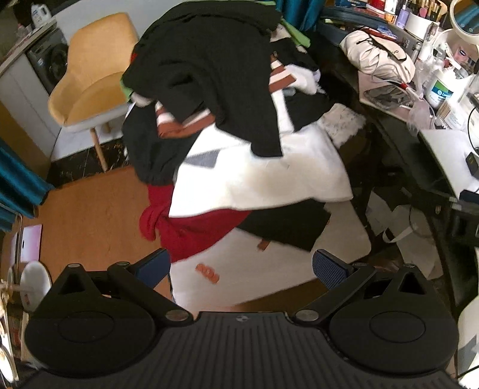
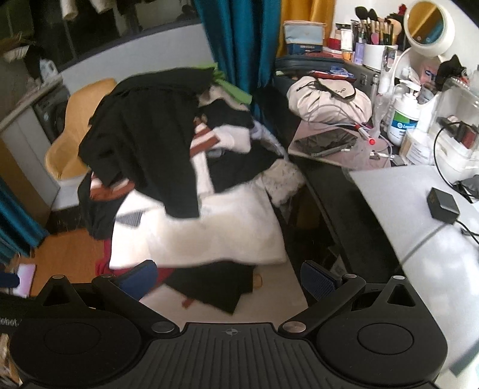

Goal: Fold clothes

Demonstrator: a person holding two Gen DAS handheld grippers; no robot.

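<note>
**Both claws spread, hovering short of the clothes pile**

Left claw (image 1: 241,266): fingers wide apart, nothing between the blue pads (image 1: 329,267). It hangs above the near edge of the pile (image 1: 227,125), apart from it. Directly ahead of the fingers lies a white sheet (image 1: 269,269) with orange marks; just beyond, a red garment (image 1: 191,236) spills off the left side toward the wooden floor (image 1: 89,215).

Right claw (image 2: 229,279): also spread, holding nothing. Its left finger (image 2: 140,278) overlaps the red cloth in view; contact cannot be told.

Pile, top down: a black garment (image 2: 143,137) draped across the top, a brown-and-white striped piece (image 2: 206,140) under it, then a broad white garment (image 2: 215,236) on the near side, its front edge just ahead of the right claw.

Surroundings: yellow chair (image 1: 92,74) behind-left of the pile; cluttered vanity (image 2: 398,191) with round mirror (image 2: 428,28) to the right.
</note>
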